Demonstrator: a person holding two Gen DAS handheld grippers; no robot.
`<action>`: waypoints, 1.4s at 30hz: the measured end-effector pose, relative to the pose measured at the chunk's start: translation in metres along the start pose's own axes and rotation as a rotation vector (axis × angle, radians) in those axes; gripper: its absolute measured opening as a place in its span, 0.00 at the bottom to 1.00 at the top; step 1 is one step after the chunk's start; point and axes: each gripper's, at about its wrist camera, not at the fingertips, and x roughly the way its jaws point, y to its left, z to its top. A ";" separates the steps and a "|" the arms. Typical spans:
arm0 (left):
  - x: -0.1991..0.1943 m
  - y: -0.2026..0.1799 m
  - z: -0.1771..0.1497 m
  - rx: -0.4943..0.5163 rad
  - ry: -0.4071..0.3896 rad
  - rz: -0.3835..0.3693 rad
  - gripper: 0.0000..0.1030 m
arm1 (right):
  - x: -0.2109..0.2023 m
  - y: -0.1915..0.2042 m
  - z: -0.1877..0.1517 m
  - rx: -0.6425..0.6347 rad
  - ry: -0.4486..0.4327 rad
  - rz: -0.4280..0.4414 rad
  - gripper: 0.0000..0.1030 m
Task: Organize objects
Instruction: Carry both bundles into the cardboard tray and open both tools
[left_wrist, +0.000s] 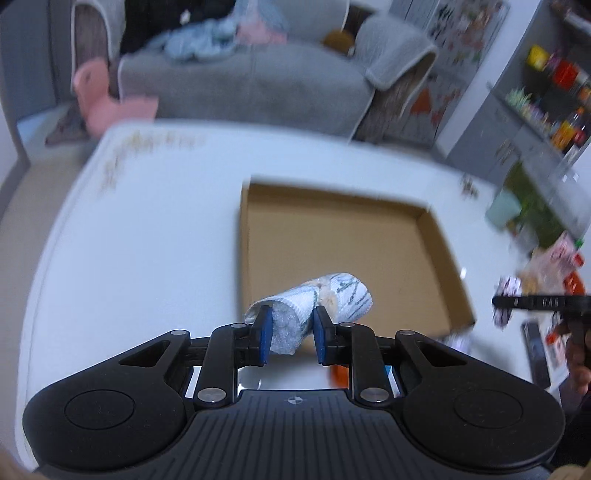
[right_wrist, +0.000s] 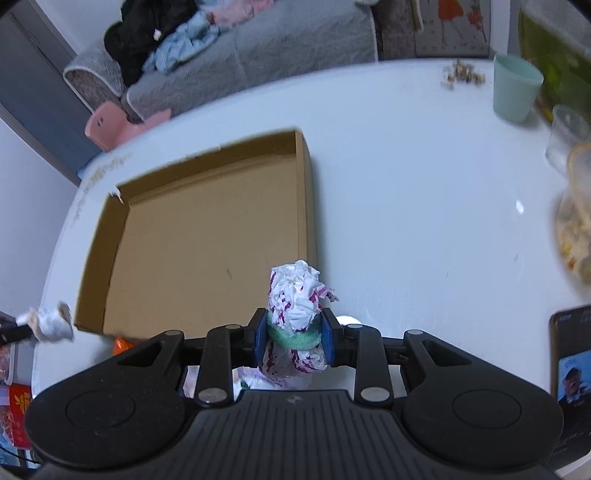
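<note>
My left gripper (left_wrist: 291, 334) is shut on a rolled white-and-grey cloth (left_wrist: 317, 302) and holds it above the near edge of the open, empty cardboard box (left_wrist: 343, 243). My right gripper (right_wrist: 294, 338) is shut on a white-and-purple cloth bundle (right_wrist: 297, 295) tied with a green band, held above the white table (right_wrist: 406, 206) by the box's near right corner (right_wrist: 308, 236). The right gripper also shows at the right edge of the left wrist view (left_wrist: 535, 302). The left gripper's cloth also shows at the left edge of the right wrist view (right_wrist: 48, 321).
A mint green cup (right_wrist: 515, 88), a clear glass (right_wrist: 565, 133) and a food container (right_wrist: 578, 221) stand at the table's right. A phone (right_wrist: 570, 373) lies at the near right. Crumbs (right_wrist: 461, 74) lie at the far edge. A grey sofa (left_wrist: 258, 74) stands beyond.
</note>
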 end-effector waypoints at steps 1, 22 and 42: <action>-0.003 -0.002 0.007 0.008 -0.028 0.002 0.26 | 0.001 0.001 0.004 -0.003 -0.019 0.006 0.26; 0.118 -0.035 0.086 0.119 -0.094 0.019 0.26 | 0.075 0.114 0.111 -0.301 -0.087 0.190 0.26; 0.184 -0.009 0.049 -0.049 -0.053 0.098 0.27 | 0.197 0.134 0.116 -0.268 0.158 0.134 0.26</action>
